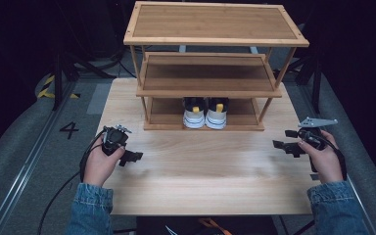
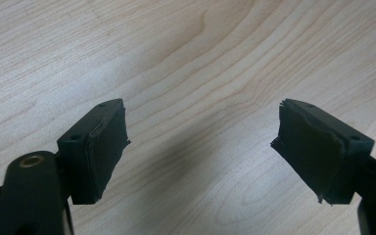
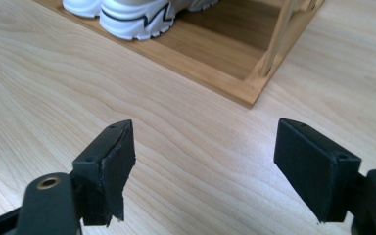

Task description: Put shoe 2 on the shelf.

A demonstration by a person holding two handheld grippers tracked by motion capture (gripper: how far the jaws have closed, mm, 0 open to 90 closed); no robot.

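One pair of white sneakers with black and yellow heels sits side by side on the bottom tier of the three-tier bamboo shoe rack, heels facing the person. The right gripper, jaws wide, sees a sneaker's zigzag side stripe; the left gripper, jaws wide, hangs over the pale wooden table.

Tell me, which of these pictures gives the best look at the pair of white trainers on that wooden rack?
The high view: both white trainers with black and yellow heels stand whole, side by side on the bottom shelf of the three-tier bamboo rack. The right gripper view catches only their white soles and sides at its top edge. The left gripper view looks at the table.
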